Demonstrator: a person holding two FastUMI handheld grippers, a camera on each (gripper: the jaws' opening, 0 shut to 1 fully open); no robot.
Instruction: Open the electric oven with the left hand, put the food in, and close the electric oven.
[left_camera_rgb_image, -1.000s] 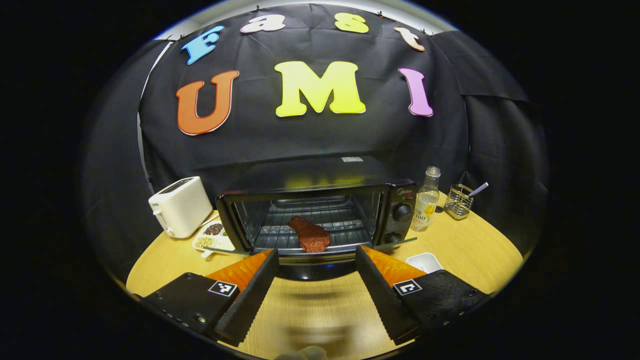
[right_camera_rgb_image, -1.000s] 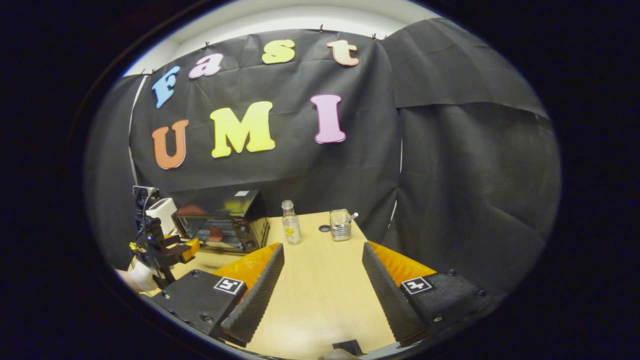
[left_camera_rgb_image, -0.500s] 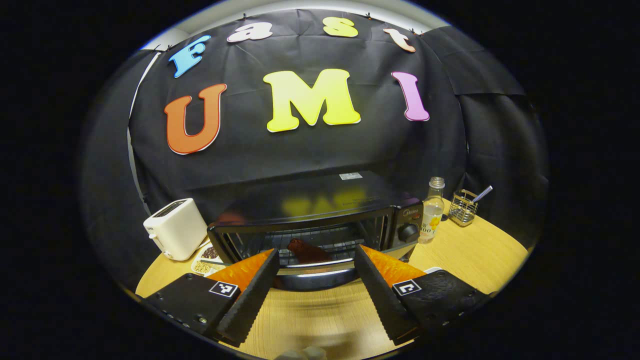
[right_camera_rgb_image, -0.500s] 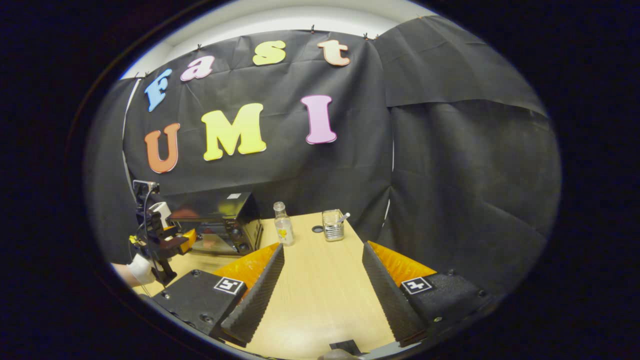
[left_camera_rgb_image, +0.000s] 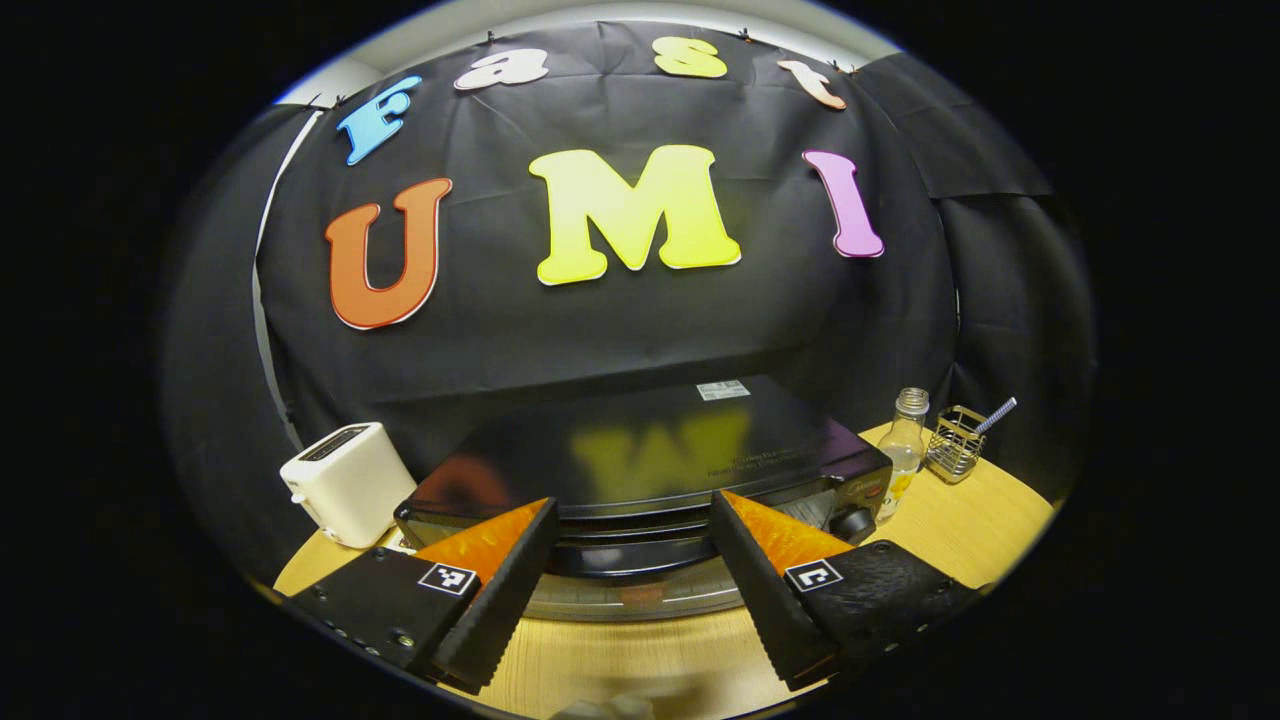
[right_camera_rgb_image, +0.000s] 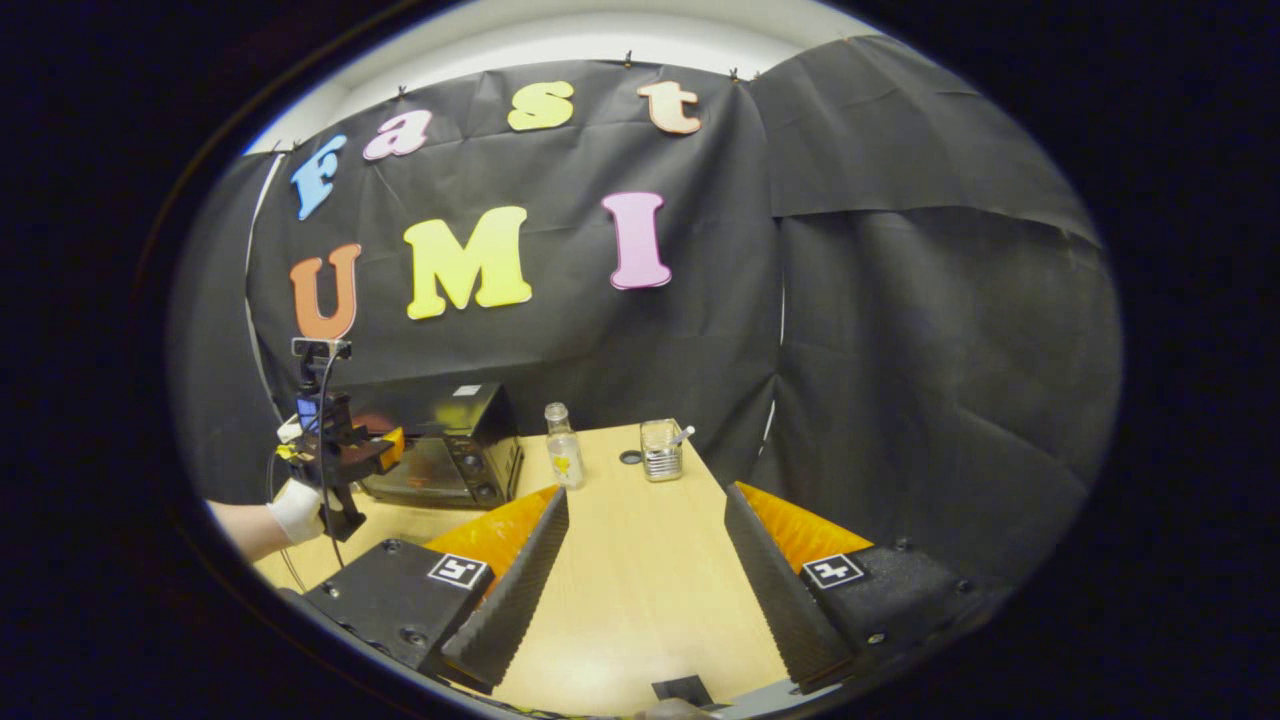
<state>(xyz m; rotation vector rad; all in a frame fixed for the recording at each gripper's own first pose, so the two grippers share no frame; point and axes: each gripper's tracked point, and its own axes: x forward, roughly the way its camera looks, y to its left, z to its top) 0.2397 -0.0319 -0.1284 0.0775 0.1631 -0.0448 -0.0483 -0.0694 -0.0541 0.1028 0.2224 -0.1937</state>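
The black electric oven (left_camera_rgb_image: 650, 450) sits right before my left gripper (left_camera_rgb_image: 632, 502), seen from above its top. Its door (left_camera_rgb_image: 630, 560) stands up against the front, shut or nearly shut, with the silvery handle (left_camera_rgb_image: 630, 598) low between my fingers. The left gripper is open and neither finger presses on anything. The food is hidden behind the door. In the right gripper view the oven (right_camera_rgb_image: 440, 450) is at far left with the left gripper (right_camera_rgb_image: 345, 455) in a gloved hand (right_camera_rgb_image: 295, 508) at its front. My right gripper (right_camera_rgb_image: 646, 492) hovers open over bare table with nothing between its fingers.
A white toaster (left_camera_rgb_image: 345, 480) stands left of the oven. Right of it are a glass bottle (left_camera_rgb_image: 903, 445) and a wire holder (left_camera_rgb_image: 955, 440) with a straw. The wooden table (right_camera_rgb_image: 640, 580) stretches ahead of the right gripper; black cloth walls close the back.
The oven door has swung up from open to shut or nearly shut, hiding the meat on the rack. My left gripper rose and moved in toward the oven front. The right gripper barely moved.
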